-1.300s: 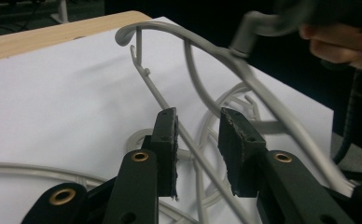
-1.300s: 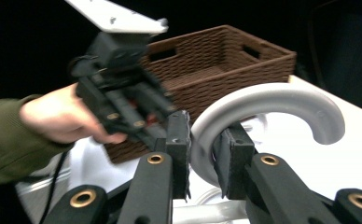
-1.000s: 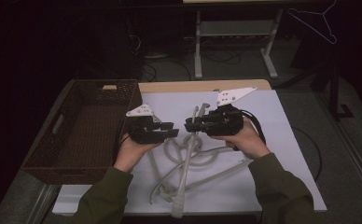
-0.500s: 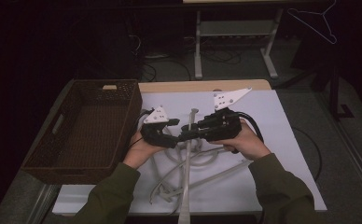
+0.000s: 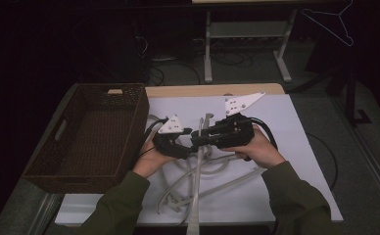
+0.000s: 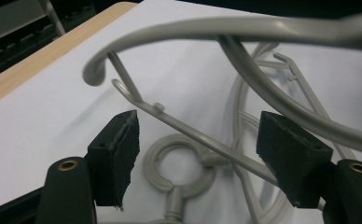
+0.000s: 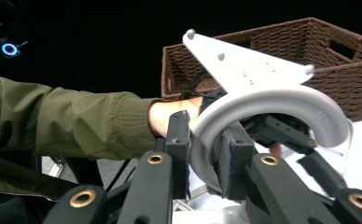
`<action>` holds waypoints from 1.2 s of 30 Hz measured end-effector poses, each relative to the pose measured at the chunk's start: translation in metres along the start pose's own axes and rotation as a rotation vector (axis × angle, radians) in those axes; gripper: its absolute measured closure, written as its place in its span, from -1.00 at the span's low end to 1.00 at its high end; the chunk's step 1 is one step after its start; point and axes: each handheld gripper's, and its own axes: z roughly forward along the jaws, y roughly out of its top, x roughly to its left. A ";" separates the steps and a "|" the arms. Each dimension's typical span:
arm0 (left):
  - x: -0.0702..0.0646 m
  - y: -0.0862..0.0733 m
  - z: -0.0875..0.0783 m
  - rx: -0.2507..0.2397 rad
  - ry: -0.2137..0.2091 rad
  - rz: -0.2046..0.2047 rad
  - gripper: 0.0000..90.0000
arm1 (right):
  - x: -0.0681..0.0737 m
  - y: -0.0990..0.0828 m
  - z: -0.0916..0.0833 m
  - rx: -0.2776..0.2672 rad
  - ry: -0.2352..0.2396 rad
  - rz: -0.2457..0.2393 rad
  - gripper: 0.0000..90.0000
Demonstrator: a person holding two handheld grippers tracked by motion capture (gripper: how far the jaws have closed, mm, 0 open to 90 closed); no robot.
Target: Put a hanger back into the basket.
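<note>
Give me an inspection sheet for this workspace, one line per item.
Surface: white sheet over a wooden table.
Job's things: grey plastic hangers in a tangled pile on the sheet; one hanger's hook is clamped in the right tongs.
Clutter: brown wicker basket at the sheet's left edge, nothing seen inside.
Grippers: left tongs open, jaws just opened, straddling a thin hanger bar without pressing it; right tongs shut on the hook.
Cables: black cable loops from the right tongs; more cables on the floor behind.
Surroundings: dark room, metal stand, a wire hanger hanging top right.
</note>
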 end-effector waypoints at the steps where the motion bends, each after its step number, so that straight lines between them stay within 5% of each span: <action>1: -0.003 -0.003 -0.002 -0.002 -0.020 -0.011 -0.34 | 0.000 0.000 -0.001 0.002 -0.002 0.001 0.68; 14: -0.016 -0.009 -0.015 -0.001 -0.140 0.033 -0.25 | 0.000 0.004 0.002 -0.004 -0.005 -0.010 0.68; 19: -0.012 -0.011 -0.025 -0.011 -0.130 0.021 -0.17 | 0.001 0.002 -0.001 0.006 -0.012 -0.003 0.68; 22: -0.012 -0.009 -0.038 -0.049 -0.158 0.008 0.02 | 0.000 0.002 -0.002 0.000 -0.019 -0.008 0.68; 25: -0.023 -0.003 -0.048 -0.095 -0.237 0.018 0.44 | -0.002 0.002 0.000 0.002 -0.025 -0.011 0.68; 28: -0.028 0.000 -0.048 -0.089 -0.269 0.033 0.66 | -0.003 0.002 0.002 0.007 -0.028 -0.014 0.68; 31: -0.038 0.005 -0.044 -0.077 -0.304 0.061 0.77 | -0.004 0.002 0.005 0.010 -0.035 -0.018 0.67; 36: -0.043 0.007 -0.035 -0.058 -0.302 0.073 0.78 | -0.004 0.002 0.010 0.035 -0.052 -0.026 0.66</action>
